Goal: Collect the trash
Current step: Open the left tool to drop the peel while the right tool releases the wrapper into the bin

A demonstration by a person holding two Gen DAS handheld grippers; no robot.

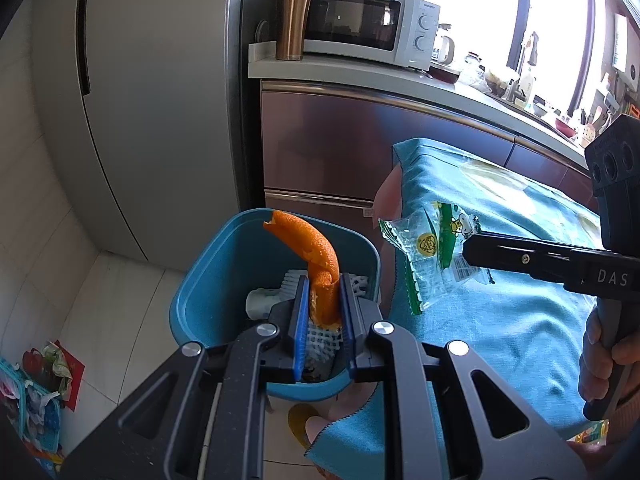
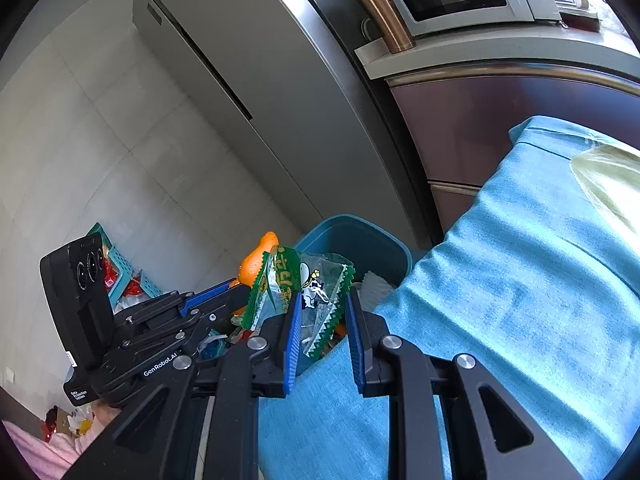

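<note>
Over the blue bin [image 1: 224, 280], the left gripper [image 1: 324, 284] is clamped on an orange peel [image 1: 316, 256] that curls up above the rim. Just beside it, near the blue cloth [image 1: 500, 312], the right gripper [image 2: 322, 300] pinches a clear, green-edged wrapper [image 2: 308, 292].

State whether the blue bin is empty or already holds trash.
It already holds trash. In the left wrist view, white foam netting and a crumpled white piece lie inside the bin, which is far from full.
</note>
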